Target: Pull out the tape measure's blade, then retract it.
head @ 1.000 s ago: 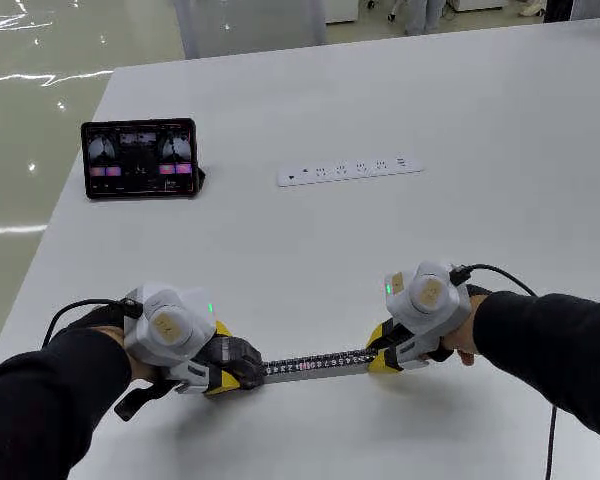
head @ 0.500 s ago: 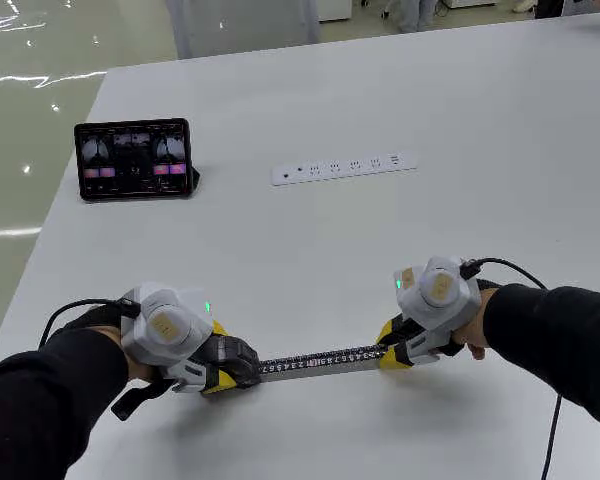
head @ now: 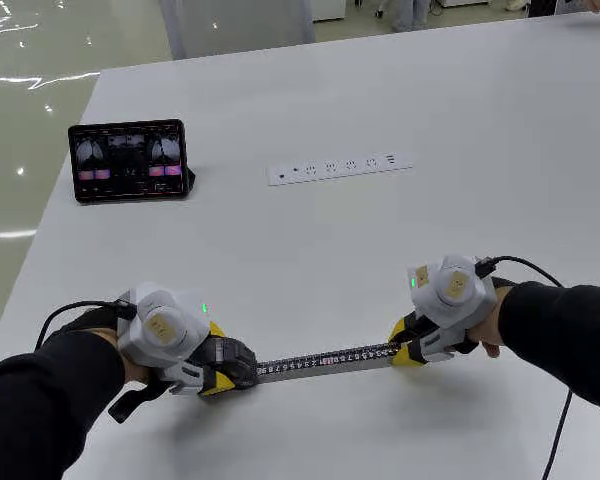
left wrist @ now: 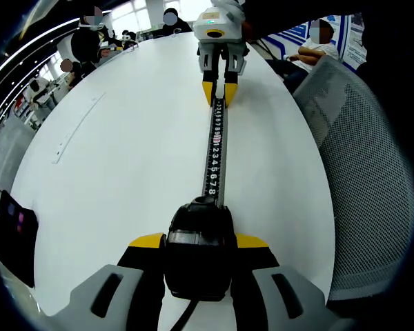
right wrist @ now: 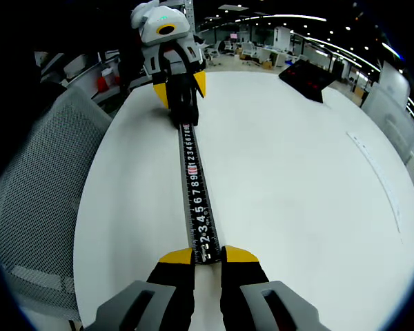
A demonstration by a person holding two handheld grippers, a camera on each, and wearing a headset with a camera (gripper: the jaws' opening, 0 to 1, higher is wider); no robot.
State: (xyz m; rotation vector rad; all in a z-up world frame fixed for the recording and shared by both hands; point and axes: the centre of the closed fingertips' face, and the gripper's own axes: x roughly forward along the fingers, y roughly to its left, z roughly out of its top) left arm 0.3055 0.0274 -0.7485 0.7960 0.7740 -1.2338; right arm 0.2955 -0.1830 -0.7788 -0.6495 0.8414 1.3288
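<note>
On the white rectangular table (head: 380, 100) I had the black plastic tape measure case (head: 236, 362) at the near left, clamped between the jaws of the left gripper (head: 220, 357). Its numbered metal blade (head: 325, 360) ran rightward over the tabletop to the right gripper (head: 401, 343), which pinched the blade's end. Farther back, the black tablet (head: 128, 160) stood propped at the left. The white flat power strip (head: 340, 167) lay to its right, apart from it. A grey mesh chair (left wrist: 359, 172) sat off the near table edge.
</note>
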